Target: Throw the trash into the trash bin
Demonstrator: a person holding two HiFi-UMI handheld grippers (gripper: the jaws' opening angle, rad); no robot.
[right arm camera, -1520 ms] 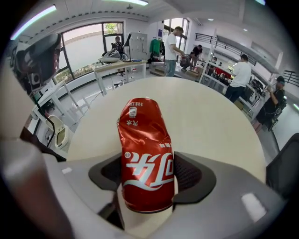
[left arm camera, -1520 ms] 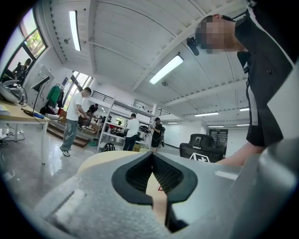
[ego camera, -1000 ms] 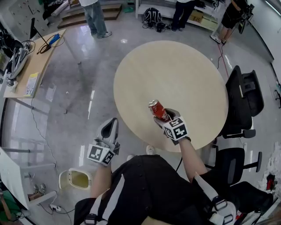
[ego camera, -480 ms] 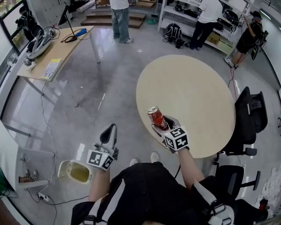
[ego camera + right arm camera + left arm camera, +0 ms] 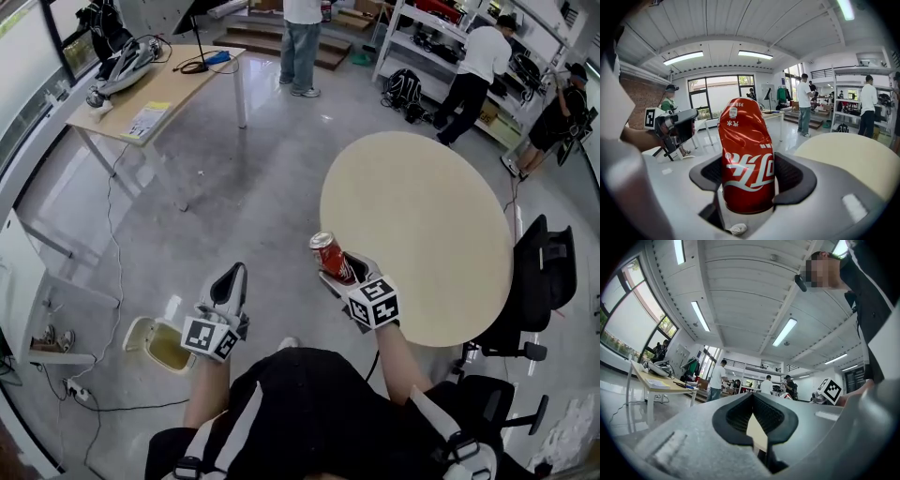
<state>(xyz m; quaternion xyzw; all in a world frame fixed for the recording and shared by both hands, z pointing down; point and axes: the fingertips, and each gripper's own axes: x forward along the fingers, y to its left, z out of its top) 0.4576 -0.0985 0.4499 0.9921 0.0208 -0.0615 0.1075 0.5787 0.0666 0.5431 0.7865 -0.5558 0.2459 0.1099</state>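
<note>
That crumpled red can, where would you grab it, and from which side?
Best around the lower body of the can, one jaw on each flank, coming from its base end, as the right tool holds it now. The upper half is dented and creased; the lower part looks rounder, so the jaws should seat evenly.

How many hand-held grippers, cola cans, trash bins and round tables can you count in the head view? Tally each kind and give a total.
hand-held gripper: 2 (left hand-held gripper, right hand-held gripper)
dented red cola can: 1
trash bin: 1
round table: 1
Total: 5
</note>
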